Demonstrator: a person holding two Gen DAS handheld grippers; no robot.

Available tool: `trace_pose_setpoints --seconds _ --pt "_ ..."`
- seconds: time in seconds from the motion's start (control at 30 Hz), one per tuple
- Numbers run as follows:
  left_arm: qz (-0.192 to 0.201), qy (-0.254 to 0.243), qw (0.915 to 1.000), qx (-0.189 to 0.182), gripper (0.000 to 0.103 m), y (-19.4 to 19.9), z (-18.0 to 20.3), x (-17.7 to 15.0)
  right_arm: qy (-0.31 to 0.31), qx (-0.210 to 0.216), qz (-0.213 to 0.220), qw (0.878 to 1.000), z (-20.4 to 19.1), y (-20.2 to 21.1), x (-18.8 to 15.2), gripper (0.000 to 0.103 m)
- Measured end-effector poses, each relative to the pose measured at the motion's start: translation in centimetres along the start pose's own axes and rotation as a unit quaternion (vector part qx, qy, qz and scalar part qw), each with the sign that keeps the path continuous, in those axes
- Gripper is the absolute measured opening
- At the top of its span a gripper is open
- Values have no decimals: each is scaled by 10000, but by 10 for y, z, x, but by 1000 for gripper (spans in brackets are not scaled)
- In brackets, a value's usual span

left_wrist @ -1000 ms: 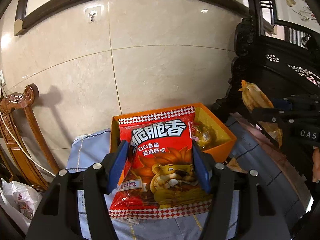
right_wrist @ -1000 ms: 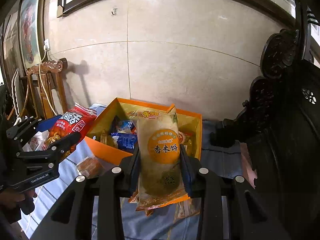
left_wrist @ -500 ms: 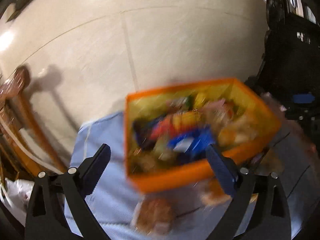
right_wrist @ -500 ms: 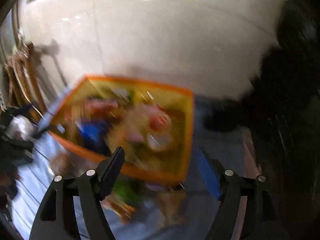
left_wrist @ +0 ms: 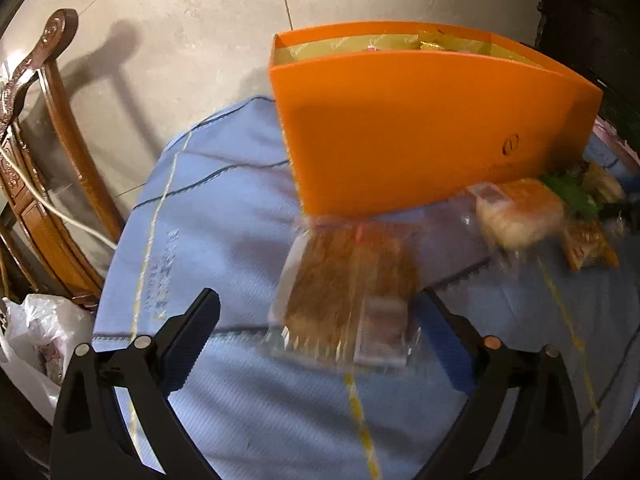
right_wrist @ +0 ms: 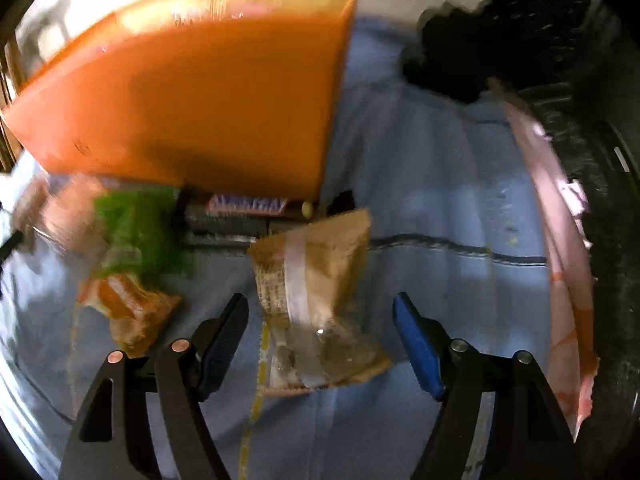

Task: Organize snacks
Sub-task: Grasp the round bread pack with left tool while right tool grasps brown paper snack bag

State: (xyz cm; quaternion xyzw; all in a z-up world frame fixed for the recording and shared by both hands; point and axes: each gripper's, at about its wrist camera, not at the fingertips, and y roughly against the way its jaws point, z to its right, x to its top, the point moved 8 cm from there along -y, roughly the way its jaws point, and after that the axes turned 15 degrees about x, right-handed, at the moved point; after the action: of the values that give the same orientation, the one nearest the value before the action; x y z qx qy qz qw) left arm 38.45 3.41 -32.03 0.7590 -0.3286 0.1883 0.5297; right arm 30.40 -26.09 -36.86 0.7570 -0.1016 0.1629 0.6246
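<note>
Sitting loose on the blue cloth [left_wrist: 240,420], the leftover snacks are what both hands are after. A clear-wrapped brown snack [left_wrist: 352,292] lies between the spread fingers of the left gripper [left_wrist: 324,340], jaws just opened wide, nothing pinched yet. Over on the other side, the right gripper [right_wrist: 320,344] has a tan packet [right_wrist: 316,300] lying between its fingers; those jaws have just been narrowing, but the pads aren't touching it, so it's not a grip yet.

Behind both sits the orange box [left_wrist: 420,120], just beside the loose stuff, which makes sense since that's presumably where everything ends up. Only a sliver of gold wrappers shows over its rim, so what's inside is mostly hidden.

Between the two packets there's a blurry pile: something green [right_wrist: 136,232], an orange-ish packet [right_wrist: 128,312], a dark bar [right_wrist: 244,208] tucked against the box. Motion blur is bad, so I can't read labels. A pink wrapper [right_wrist: 560,240] runs along the right edge, partly cut off.
</note>
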Motion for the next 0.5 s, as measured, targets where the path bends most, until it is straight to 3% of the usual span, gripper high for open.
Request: trace_pose_setpoints --seconds 0.03,0.07,0.1,0.17,0.3,0.4,0.43,0.5 --pt "-18 -36 10000 -7 96 -3 3 1 3 126 -19 9999 -4 0 1 39" --pt "-81 -105 9999 -70 95 -6 9 3 48 152 -67 9998 -8 0 1 37" --pt "-155 -245 9993 -216 74 -9 16 2 149 63 -78 9998 -11 0 1 37" --pt "-41 -496 9986 -157 73 -4 22 0 214 61 -63 9997 -16 3 -3 37" --pt "226 -679 9965 -441 68 18 32 -11 -58 268 180 9995 -14 16 -9 37" --pt "494 -496 9955 -645 28 42 30 -6 -169 401 441 9981 -19 37 -14 37" --pt "539 -454 9951 -688 20 48 29 -3 -215 445 529 9974 -21 44 -15 37" --pt "576 -347 9951 -729 20 57 26 0 -243 513 615 9965 -28 54 -18 37"
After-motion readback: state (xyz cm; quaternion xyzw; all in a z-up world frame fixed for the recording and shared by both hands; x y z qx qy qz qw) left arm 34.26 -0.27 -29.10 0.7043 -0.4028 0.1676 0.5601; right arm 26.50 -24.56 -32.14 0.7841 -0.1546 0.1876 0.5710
